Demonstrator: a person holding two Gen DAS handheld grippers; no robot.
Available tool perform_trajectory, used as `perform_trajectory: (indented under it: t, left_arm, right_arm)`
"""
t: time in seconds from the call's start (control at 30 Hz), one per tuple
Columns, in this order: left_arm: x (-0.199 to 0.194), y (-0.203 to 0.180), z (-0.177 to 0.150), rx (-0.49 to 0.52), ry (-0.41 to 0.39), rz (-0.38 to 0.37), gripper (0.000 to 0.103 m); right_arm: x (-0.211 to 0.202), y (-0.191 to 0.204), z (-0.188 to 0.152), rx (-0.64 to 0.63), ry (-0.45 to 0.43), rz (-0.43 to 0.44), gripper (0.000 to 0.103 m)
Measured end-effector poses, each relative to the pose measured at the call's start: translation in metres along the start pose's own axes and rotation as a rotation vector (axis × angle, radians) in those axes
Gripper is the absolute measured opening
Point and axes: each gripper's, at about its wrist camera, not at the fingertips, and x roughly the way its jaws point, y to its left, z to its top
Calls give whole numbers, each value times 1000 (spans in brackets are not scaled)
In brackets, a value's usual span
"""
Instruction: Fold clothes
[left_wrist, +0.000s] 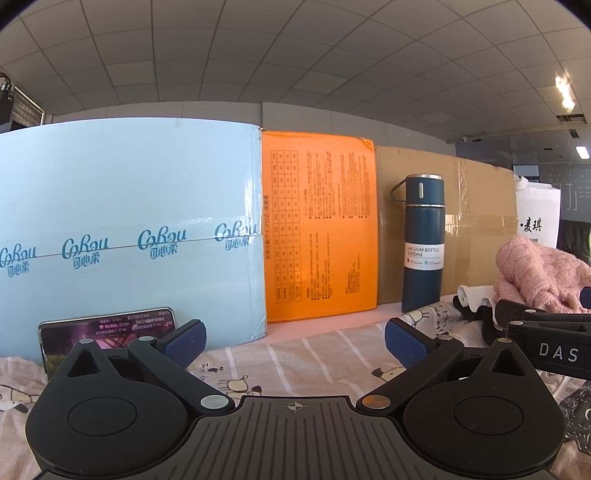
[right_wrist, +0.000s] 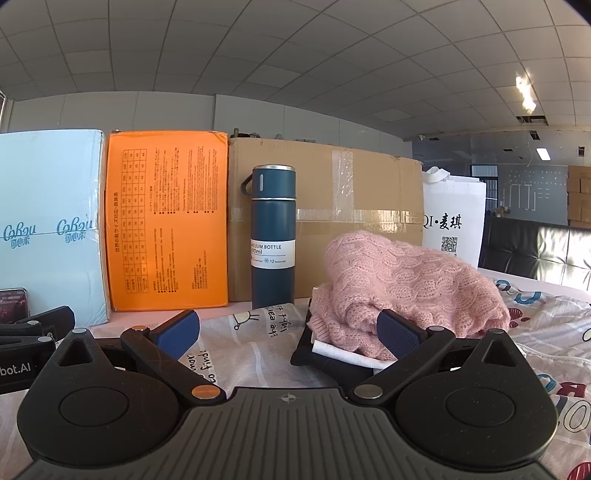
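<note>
Nearest the right gripper (right_wrist: 290, 332), a printed bedsheet (right_wrist: 255, 328) covers the surface. On it lies a pile of clothes: a pink cable-knit sweater (right_wrist: 406, 284) heaped on a dark garment (right_wrist: 314, 354) with a strip of white cloth (right_wrist: 347, 352) between them. The right gripper's right pad (right_wrist: 400, 334) sits in front of the sweater's lower edge; whether it touches is unclear. Its jaws stand wide and hold nothing.

The left gripper (left_wrist: 295, 339) is likewise spread wide and empty over the sheet, with a lit phone (left_wrist: 107, 332) propped just behind its left pad (left_wrist: 186, 341).

Farther back a navy vacuum bottle (right_wrist: 273, 236) stands upright beside the pile. Behind it runs a row: a pale blue carton (left_wrist: 129, 229), an orange box (right_wrist: 168, 221), a taped cardboard box (right_wrist: 351, 206) and a white paper bag (right_wrist: 454, 218).
</note>
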Motion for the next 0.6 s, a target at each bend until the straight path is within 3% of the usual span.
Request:
perform_trajectory:
  t: [0.6]
  left_arm:
    - [0,2,-2,-1,0,-2,103]
  right_arm:
    - [3,-2,0,3,22,-19,103]
